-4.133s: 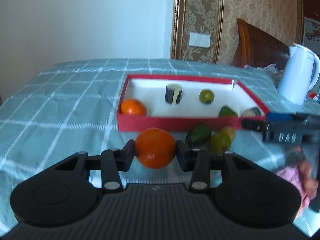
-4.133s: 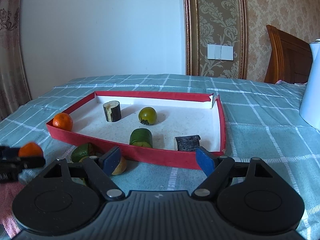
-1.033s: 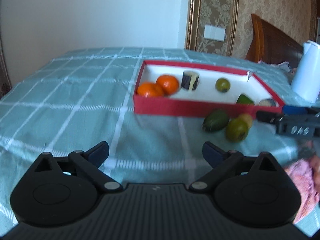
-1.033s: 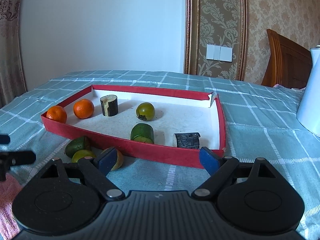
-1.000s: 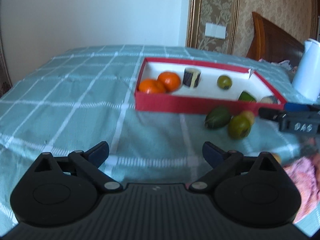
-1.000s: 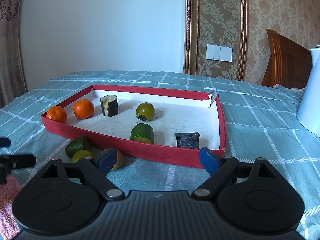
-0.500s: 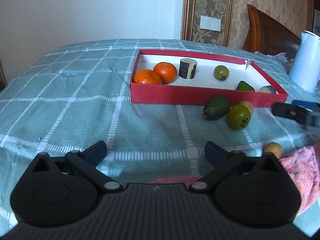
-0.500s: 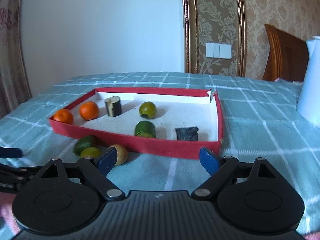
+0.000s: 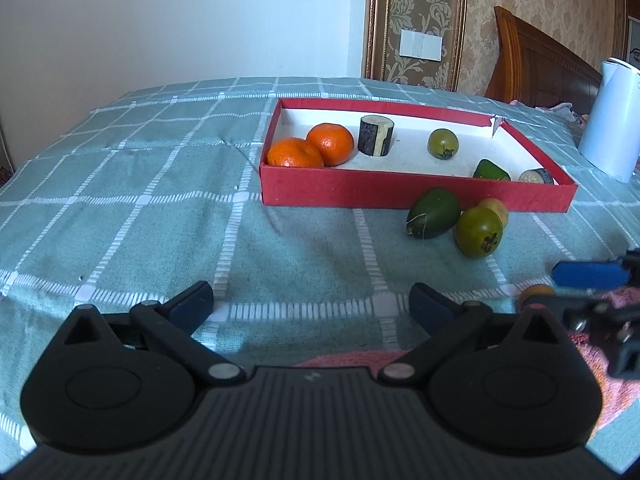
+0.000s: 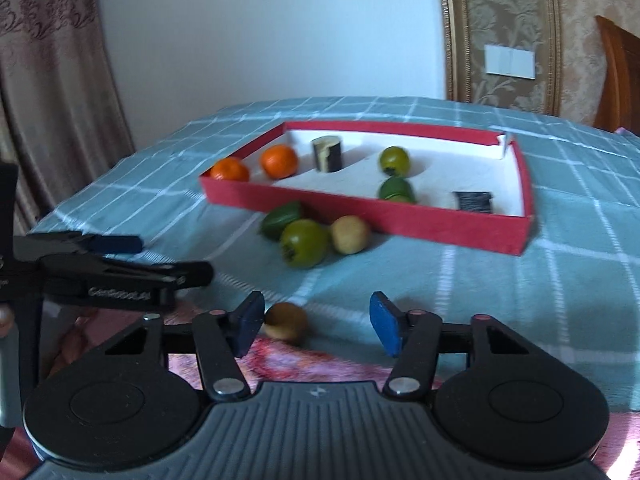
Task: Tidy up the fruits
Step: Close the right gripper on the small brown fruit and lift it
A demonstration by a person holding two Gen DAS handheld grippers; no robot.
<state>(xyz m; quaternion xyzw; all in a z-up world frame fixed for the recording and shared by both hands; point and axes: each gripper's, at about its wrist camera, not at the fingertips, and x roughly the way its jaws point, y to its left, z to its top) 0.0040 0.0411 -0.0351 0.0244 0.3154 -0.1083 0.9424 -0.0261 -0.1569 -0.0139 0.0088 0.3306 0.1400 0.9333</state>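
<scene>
A red tray (image 9: 400,192) on the checked cloth holds two oranges (image 9: 331,144), a cut dark cylinder (image 9: 376,136), a green round fruit (image 9: 443,143) and two more pieces. Just in front of the tray lie a green oval fruit (image 10: 280,216), a green round fruit (image 10: 304,243) and a yellowish one (image 10: 351,234). My right gripper (image 10: 316,324) is closing, with a small brown fruit (image 10: 286,320) between its fingers, close to the left pad and apart from the right one. My left gripper (image 9: 310,304) is open and holds nothing; in the right wrist view the left gripper (image 10: 116,256) reaches in from the left.
A pink towel (image 10: 320,364) lies at the near edge under both grippers. A white kettle (image 9: 612,120) stands to the right of the tray, with a wooden headboard (image 9: 536,60) behind it. Bare cloth (image 9: 140,200) spreads to the left of the tray.
The right gripper has swung left and drawn back from the tray, its jaws have narrowed, and the small brown fruit now sits between them. The left gripper has stayed put.
</scene>
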